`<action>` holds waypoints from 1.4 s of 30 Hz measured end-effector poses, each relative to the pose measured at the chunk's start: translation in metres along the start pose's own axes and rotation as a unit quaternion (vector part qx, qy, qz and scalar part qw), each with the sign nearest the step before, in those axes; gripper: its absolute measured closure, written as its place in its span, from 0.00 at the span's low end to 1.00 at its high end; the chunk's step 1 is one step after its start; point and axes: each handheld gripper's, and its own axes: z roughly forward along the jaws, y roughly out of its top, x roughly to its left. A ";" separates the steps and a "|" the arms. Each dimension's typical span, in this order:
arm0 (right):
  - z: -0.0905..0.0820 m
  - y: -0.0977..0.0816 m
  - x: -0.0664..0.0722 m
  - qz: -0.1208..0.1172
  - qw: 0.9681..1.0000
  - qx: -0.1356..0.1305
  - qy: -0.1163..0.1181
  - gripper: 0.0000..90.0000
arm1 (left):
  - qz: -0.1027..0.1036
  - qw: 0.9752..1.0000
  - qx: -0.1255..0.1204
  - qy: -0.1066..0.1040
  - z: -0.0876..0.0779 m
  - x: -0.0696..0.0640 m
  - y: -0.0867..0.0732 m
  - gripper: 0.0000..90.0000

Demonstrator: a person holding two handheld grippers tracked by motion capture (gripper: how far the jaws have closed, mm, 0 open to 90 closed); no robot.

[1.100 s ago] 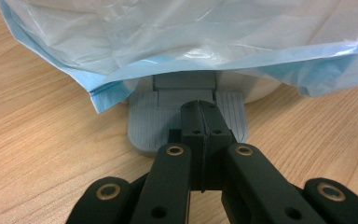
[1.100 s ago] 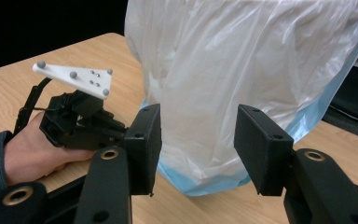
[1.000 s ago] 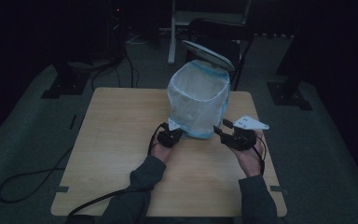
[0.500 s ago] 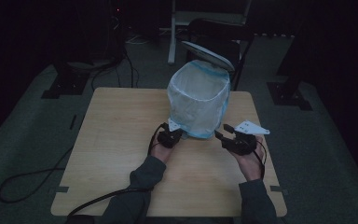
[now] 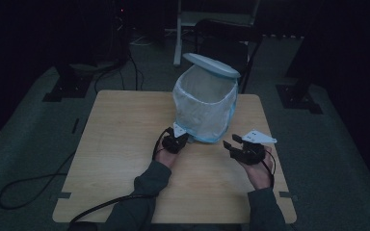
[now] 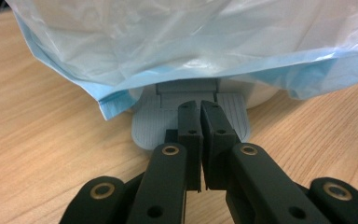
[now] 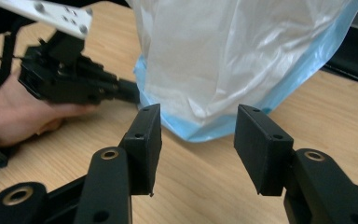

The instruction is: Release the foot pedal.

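A small pedal bin [image 5: 204, 108] lined with a white and blue plastic bag [image 6: 168, 42] stands at the back middle of the wooden table [image 5: 120, 134]. Its lid [image 5: 211, 65] is tilted up. My left gripper [image 5: 179, 139] is shut with nothing between its jaws, and its tips [image 6: 200, 109] rest on the bin's grey ribbed pedal [image 6: 149, 126] under the bag's hem. My right gripper [image 5: 231, 144] is open and empty, just right of the bin's base. Its jaws [image 7: 196, 135] point at the bag [image 7: 223, 56], a short way from it. The left gripper [image 7: 129, 93] shows at that view's left.
A dark chair [image 5: 226, 43] stands right behind the table's far edge. A black cable [image 5: 29, 185] loops on the floor at the left. The table's left half and front strip are bare wood. The room around is dim.
My right gripper has drawn back slightly toward the person, away from the bag. The left gripper stays on the pedal and the lid stays up.
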 end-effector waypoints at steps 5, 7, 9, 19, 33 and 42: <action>0.005 -0.009 0.004 -0.005 1.000 0.016 0.009 0.57 | 0.001 1.000 -0.021 0.003 -0.006 0.001 0.000 0.97; 0.007 -0.012 0.006 -0.007 1.000 0.022 0.012 0.57 | 0.002 1.000 -0.022 0.008 -0.007 0.000 0.000 0.96; 0.009 -0.015 0.008 -0.009 0.999 0.028 0.016 0.57 | -0.003 1.000 -0.027 0.008 -0.010 0.001 -0.001 0.93; 0.034 -0.057 0.029 -0.025 0.994 0.101 0.040 0.57 | -0.052 0.998 -0.033 0.001 -0.025 0.015 -0.012 0.84; 0.055 -0.077 0.038 -0.048 0.989 0.133 0.045 0.57 | -0.067 0.998 -0.007 -0.012 -0.032 0.018 -0.021 0.80; 0.058 -0.086 0.033 -0.017 0.992 0.121 0.019 0.33 | -0.061 0.998 -0.004 -0.019 -0.029 0.016 -0.021 0.78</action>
